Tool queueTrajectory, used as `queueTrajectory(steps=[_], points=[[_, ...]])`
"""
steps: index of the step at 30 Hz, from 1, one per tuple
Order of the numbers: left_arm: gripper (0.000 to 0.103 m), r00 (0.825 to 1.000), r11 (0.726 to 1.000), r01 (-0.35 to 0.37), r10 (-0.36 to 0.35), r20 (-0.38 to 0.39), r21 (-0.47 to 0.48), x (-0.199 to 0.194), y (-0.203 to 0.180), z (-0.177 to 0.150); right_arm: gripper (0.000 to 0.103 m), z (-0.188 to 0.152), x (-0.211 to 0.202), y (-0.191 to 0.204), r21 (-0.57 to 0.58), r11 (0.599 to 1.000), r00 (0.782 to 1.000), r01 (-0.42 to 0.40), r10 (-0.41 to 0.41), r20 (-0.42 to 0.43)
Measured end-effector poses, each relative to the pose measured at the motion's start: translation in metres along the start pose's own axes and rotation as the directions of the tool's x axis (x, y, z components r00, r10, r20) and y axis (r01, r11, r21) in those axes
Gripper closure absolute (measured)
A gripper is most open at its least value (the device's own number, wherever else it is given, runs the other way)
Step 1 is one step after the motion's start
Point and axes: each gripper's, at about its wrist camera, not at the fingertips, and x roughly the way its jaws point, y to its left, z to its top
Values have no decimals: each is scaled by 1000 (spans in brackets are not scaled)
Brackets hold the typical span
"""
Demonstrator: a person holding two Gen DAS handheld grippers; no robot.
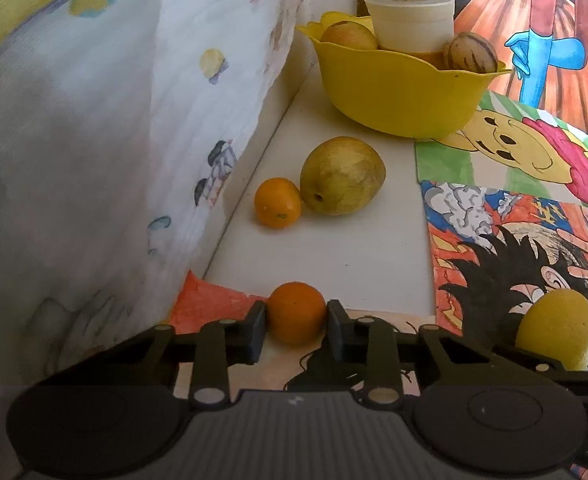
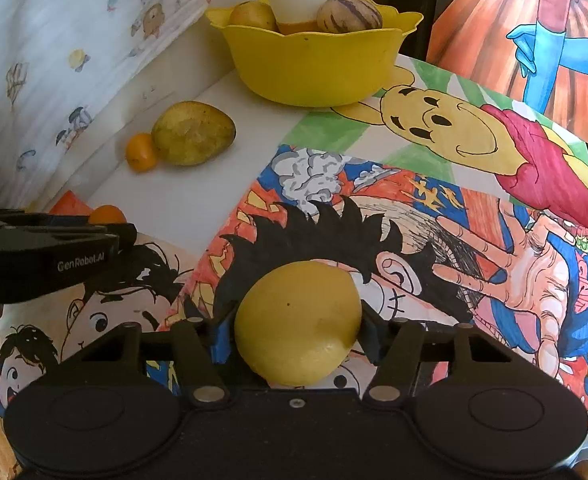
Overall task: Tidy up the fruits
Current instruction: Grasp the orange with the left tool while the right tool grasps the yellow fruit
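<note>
My left gripper is shut on a small orange low over the table's near edge; it also shows in the right wrist view. My right gripper is shut on a yellow lemon, which shows in the left wrist view too. A yellow bowl at the back holds an apple, a striped fruit and a white jar. A green-yellow mango and a second small orange lie touching on the white table.
A white printed cloth hangs along the left side, close to the fruit. Cartoon drawings cover the table's right half. A painted orange dress picture stands behind the bowl at the right.
</note>
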Motion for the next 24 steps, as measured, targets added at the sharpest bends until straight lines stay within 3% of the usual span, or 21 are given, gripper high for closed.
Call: queueTrajectory(steps=[13, 24], points=[[69, 999, 999, 36, -36, -11, 0, -4, -6, -4, 42, -6, -4, -2, 12, 1000, 1000, -9, 9, 30], [70, 997, 997, 77, -78, -27, -23, -9, -8, -9, 42, -11, -10, -13, 65, 995, 996, -75, 71, 56]])
